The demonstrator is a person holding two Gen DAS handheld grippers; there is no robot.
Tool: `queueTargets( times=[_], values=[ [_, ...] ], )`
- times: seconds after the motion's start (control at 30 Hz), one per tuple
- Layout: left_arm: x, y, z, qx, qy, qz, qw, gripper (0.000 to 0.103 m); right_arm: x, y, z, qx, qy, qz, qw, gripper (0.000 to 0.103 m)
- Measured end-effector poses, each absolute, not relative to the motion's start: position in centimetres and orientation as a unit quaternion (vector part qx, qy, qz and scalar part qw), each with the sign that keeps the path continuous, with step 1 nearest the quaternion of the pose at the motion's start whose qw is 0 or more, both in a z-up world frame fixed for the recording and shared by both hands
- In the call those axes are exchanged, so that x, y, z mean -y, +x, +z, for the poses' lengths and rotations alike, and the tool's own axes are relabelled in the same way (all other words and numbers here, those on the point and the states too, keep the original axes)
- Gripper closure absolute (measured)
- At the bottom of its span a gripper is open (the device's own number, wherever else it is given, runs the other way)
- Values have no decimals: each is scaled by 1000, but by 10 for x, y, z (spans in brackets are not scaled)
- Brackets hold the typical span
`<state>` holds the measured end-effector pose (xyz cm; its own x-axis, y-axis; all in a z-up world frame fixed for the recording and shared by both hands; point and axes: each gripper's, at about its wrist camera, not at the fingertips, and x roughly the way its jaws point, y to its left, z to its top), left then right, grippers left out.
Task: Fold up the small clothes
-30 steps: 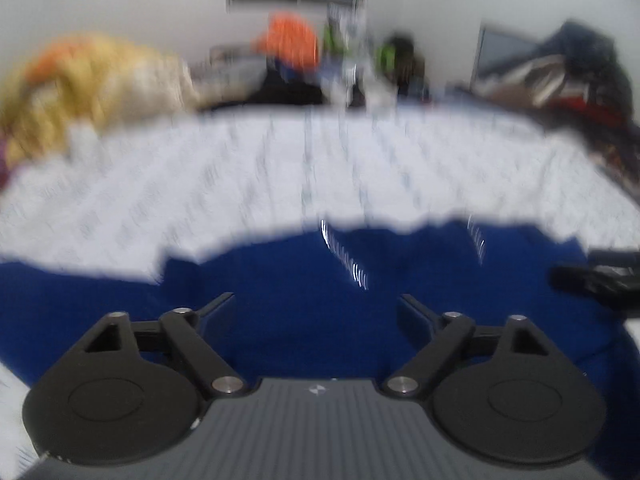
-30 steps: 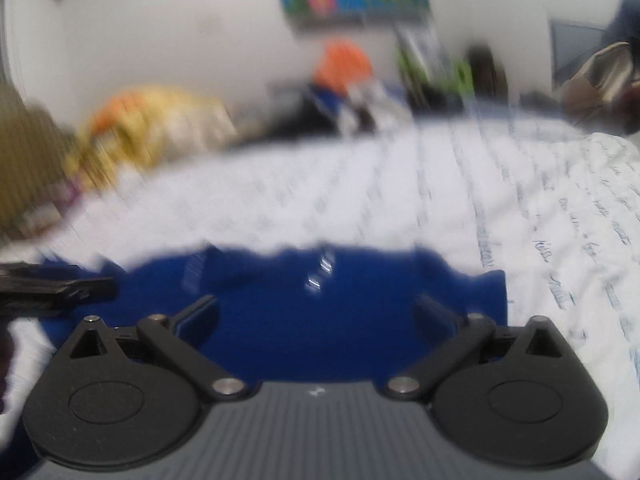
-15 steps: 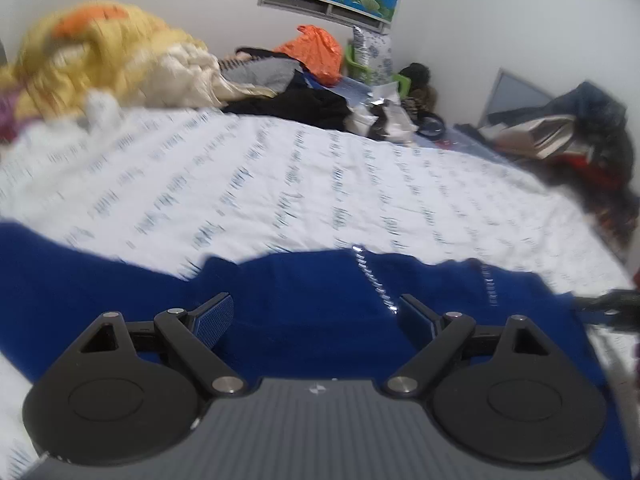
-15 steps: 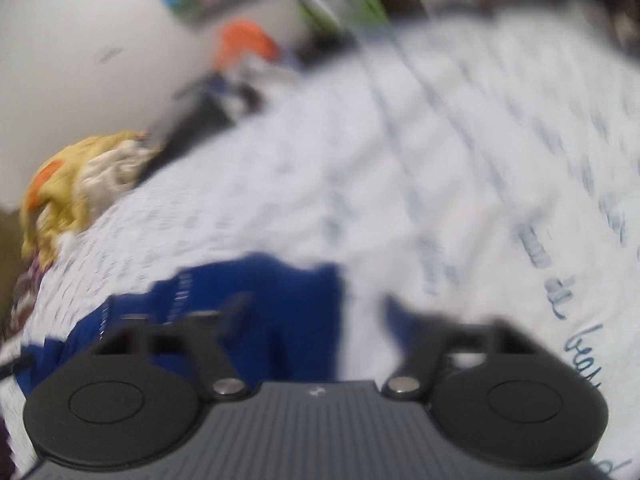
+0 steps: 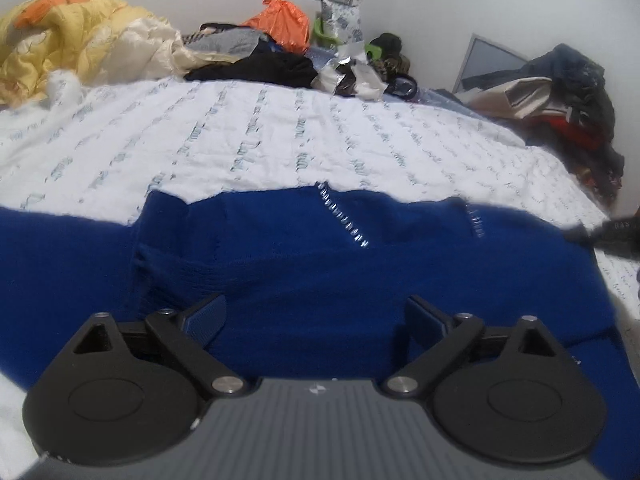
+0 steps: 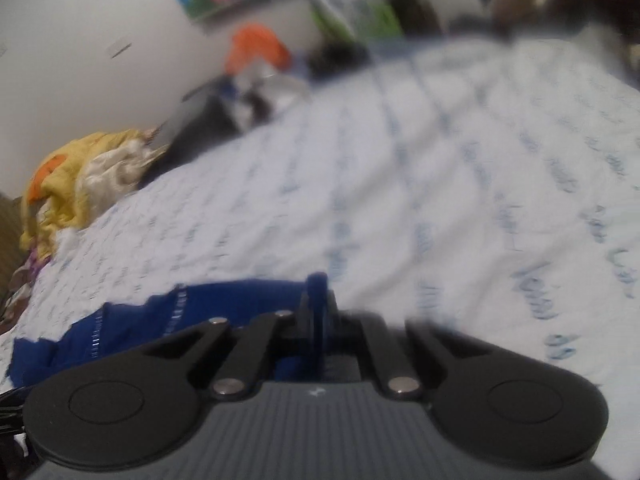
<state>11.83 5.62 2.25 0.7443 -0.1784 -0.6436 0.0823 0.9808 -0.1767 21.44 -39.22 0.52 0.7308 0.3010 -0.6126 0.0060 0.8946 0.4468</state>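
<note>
We've got the garment (image 5: 320,272) spread on the bed (image 5: 280,140), near edge. Behind it, a quilt (image 5: 72,40) heaped far left, a clothes pile (image 5: 560,96) far right, bags (image 5: 280,20) between.

Dark blue garment (image 5: 304,272) with small silvery trims, spread flat on bedspread (image 5: 248,140)

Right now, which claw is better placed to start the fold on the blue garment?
Right. The right claw is shut on the blue garment at its edge, while the left claw hangs open above the cloth, gripping nothing.
</note>
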Motion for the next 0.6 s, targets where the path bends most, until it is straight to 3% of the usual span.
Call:
queueTargets(
  times=[0.1, 0.2, 0.23, 0.37, 0.4, 0.47, 0.5, 0.57, 0.6],
  values=[
    [-43, 116, 16, -336, -20, -68, 939, 3, 387, 206, -2, -346, 206, 82, 912, 100],
    [-37, 116, 21, -342, -6, -60, 938, 8, 378, 205, 6, -353, 186, 70, 914, 95],
    [-38, 115, 26, -341, -11, -60, 938, 15, 375, 203, 12, -354, 175, 51, 917, 89],
    [-37, 118, 48, -310, -16, -71, 948, 7, 345, 177, 55, -249, 134, 44, 958, 78],
    [-35, 126, 48, -315, -17, -71, 946, 6, 328, 177, 58, -255, 119, 74, 957, 75],
    [-36, 148, 37, -351, -34, -67, 933, 7, 290, 184, 50, -287, 71, 122, 947, 56],
    [-39, 160, 26, -378, -47, -63, 922, 8, 274, 187, 39, -304, 40, 125, 943, 55],
    [-35, 161, 17, -357, -11, -60, 932, 2, 256, 195, 7, -344, -5, 103, 933, 54],
    [-32, 159, 16, -353, 7, -62, 933, 2, 256, 186, -3, -305, -15, 100, 947, 50]
  ],
)
